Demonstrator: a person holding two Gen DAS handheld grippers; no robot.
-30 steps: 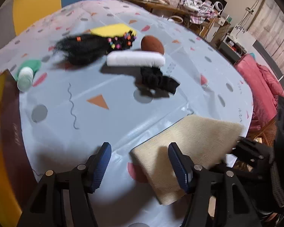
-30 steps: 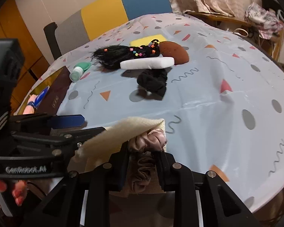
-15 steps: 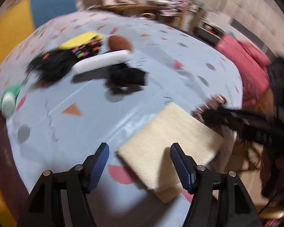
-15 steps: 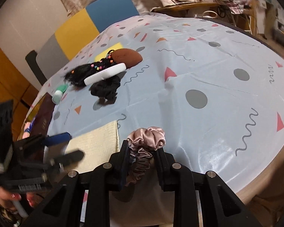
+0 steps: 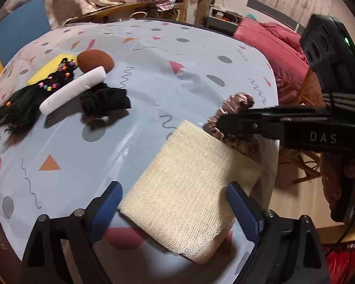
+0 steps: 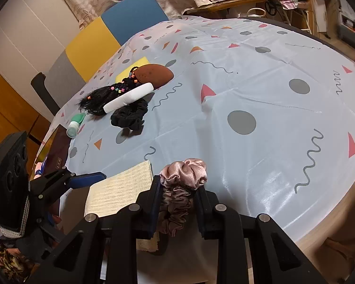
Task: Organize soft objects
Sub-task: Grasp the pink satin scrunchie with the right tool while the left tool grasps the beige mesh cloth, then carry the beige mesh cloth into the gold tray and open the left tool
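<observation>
A folded cream mesh cloth (image 5: 189, 196) lies flat near the table's front edge. My left gripper (image 5: 172, 189) straddles it with its jaws opening wide, and the blue pads (image 5: 108, 203) stand clear of the cloth's sides. My right gripper (image 6: 178, 187) is shut on a pink satin scrunchie (image 6: 184, 172), held just above the tablecloth beside the cream cloth (image 6: 120, 191). In the left wrist view the pink scrunchie (image 5: 236, 101) sticks out of the right gripper (image 5: 222, 123) at the cloth's far corner.
Farther back lie a black scrunchie (image 5: 104, 101), a white roll (image 5: 73, 90), a brown sponge (image 5: 94, 59), a yellow sponge (image 5: 49, 68) and a beaded black hairpiece (image 5: 19, 108). A green bottle (image 6: 74, 123) lies at the left edge. A chair (image 6: 94, 40) stands behind the table.
The left jaws have spread wider and the cloth now lies flat between them. The right gripper has carried the pink scrunchie out from under the cloth to its right side.
</observation>
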